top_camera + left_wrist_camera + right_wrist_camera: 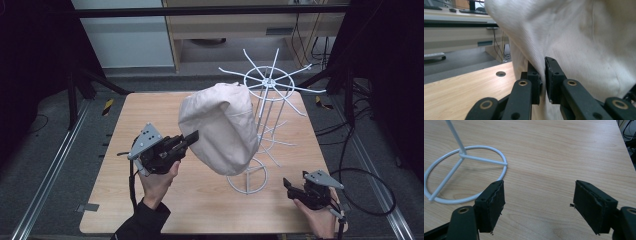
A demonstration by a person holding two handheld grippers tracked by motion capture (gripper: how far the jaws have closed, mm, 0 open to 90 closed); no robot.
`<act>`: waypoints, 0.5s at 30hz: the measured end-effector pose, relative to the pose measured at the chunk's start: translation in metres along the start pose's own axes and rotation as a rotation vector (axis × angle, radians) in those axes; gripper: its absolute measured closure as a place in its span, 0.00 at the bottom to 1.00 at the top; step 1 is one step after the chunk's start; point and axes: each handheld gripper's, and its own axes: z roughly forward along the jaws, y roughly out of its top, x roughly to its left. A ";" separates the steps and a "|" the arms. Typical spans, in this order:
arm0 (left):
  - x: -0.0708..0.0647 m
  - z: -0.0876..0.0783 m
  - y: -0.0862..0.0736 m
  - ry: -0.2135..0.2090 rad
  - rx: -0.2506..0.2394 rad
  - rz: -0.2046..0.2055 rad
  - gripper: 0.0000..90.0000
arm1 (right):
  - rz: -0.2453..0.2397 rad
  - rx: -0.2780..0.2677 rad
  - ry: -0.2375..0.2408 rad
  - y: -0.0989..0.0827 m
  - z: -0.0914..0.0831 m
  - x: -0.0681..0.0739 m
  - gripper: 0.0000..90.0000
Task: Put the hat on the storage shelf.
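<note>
The left tongs (192, 137) pinch the cream hat (220, 127) loosely; tugging could topple the wire rack (270, 82). Right tongs (287, 184) gape empty.

A light wooden surface (150, 110) is sitting on grey floor (45, 165); black cables (370, 200) are lying right, and a pale cabinet (250, 25) is standing far behind.
</note>
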 end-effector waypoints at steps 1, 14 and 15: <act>0.001 0.001 -0.001 0.001 0.009 0.000 0.91 | 0.001 0.001 0.000 0.000 0.000 0.000 0.28; 0.008 -0.010 -0.011 0.029 0.051 0.006 0.74 | -0.007 -0.002 -0.004 0.000 0.000 -0.001 0.28; 0.010 -0.014 -0.012 0.039 0.054 0.011 0.72 | -0.007 -0.002 -0.004 0.000 0.000 -0.001 0.28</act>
